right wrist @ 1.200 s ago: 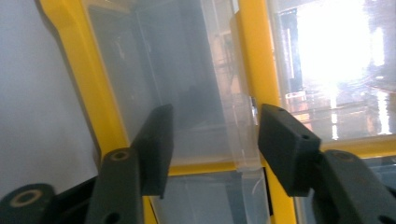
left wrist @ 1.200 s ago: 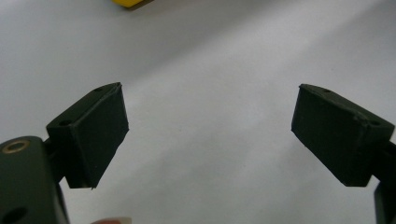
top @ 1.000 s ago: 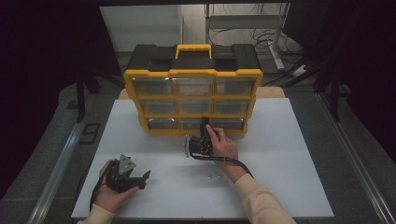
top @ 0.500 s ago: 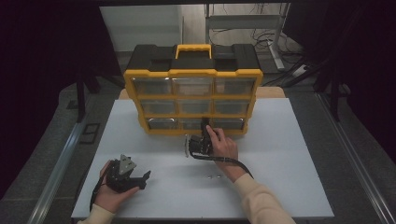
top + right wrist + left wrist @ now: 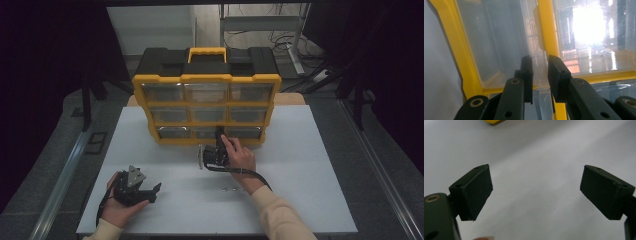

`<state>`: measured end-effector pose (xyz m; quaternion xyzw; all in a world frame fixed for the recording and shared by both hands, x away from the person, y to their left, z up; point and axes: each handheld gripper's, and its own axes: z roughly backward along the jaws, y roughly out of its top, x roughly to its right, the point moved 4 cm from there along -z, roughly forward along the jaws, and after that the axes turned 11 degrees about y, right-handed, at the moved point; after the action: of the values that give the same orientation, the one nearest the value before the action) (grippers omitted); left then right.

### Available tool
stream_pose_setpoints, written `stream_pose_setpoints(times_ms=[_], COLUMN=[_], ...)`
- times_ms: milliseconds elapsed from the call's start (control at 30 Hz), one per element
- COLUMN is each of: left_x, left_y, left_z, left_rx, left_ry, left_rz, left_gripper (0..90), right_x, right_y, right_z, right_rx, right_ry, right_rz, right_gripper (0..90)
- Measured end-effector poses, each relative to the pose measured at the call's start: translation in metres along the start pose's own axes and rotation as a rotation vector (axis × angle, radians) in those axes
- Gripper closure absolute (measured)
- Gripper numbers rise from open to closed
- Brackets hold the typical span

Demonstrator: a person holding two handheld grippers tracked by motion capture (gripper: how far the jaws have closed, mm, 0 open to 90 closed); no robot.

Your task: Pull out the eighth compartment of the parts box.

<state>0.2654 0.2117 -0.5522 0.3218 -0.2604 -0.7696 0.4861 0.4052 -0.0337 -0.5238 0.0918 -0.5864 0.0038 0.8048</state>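
1. Right gripper [image 5: 218, 136] was at the bottom row of the yellow-and-black plastic drawer organiser [image 5: 206, 102] on the white table [image 5: 310, 165], jaws nearly closed on a clear drawer's pull tab [image 5: 539, 72].
2. Drawer looked seated; pulling it out remained.
3. Left gripper [image 5: 150, 192] rested wide open, empty, near the table's front edge.

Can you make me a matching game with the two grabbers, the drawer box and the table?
Things:
1. left gripper
2. right gripper
3. drawer cabinet
4. table

Descriptions:
A. white
B. yellow frame, clear drawers
C. jaws wide apart over bare table
D. jaws closed on a clear drawer tab

Pairs: 1-C, 2-D, 3-B, 4-A
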Motion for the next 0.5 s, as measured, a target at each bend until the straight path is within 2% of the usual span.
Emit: stream_pose_setpoints(times_ms=[67, 100, 167, 200, 300, 333, 367, 433, 467, 500], left_x=[0.0, 0.001, 0.001, 0.001, 0.001, 0.001, 0.001, 0.001, 0.001, 0.001], left_y=[0.0, 0.0, 0.0, 0.0, 0.0, 0.0, 0.0, 0.0, 0.0, 0.0], left_z=[0.0, -0.001, 0.0, 0.0, 0.0, 0.0, 0.0, 0.0, 0.0, 0.0], left_rx=[-0.001, -0.001, 0.0, 0.0, -0.001, -0.001, -0.001, 0.0, 0.0, 0.0], left_ry=[0.0, -0.001, -0.001, -0.001, -0.001, -0.001, -0.001, 0.0, 0.0, 0.0], left_rz=[0.0, -0.002, -0.003, -0.003, -0.001, -0.002, -0.002, -0.002, -0.002, -0.002], left_gripper=[11.4, 11.4, 11.4, 11.4, 11.4, 11.4, 11.4, 11.4, 11.4, 11.4], right_x=[0.0, -0.001, -0.001, 0.0, 0.0, 0.0, 0.0, -0.001, -0.001, -0.002], right_y=[0.0, 0.0, 0.0, 0.0, 0.0, 0.0, 0.0, 0.0, 0.0, 0.0], right_z=[0.001, -0.001, -0.002, 0.003, 0.004, 0.004, 0.006, 0.008, 0.007, 0.009], right_rx=[-0.001, 0.029, 0.042, -0.004, -0.002, 0.007, 0.001, -0.002, 0.008, -0.001], right_ry=[0.001, 0.055, 0.062, 0.005, 0.014, 0.055, 0.018, 0.016, 0.038, 0.012], right_rz=[-0.003, -0.007, -0.007, 0.002, 0.004, 0.003, 0.008, 0.013, 0.011, 0.012], right_gripper=[75.0, 75.0, 75.1, 75.0, 75.1, 75.1, 75.2, 75.3, 75.4, 75.4])
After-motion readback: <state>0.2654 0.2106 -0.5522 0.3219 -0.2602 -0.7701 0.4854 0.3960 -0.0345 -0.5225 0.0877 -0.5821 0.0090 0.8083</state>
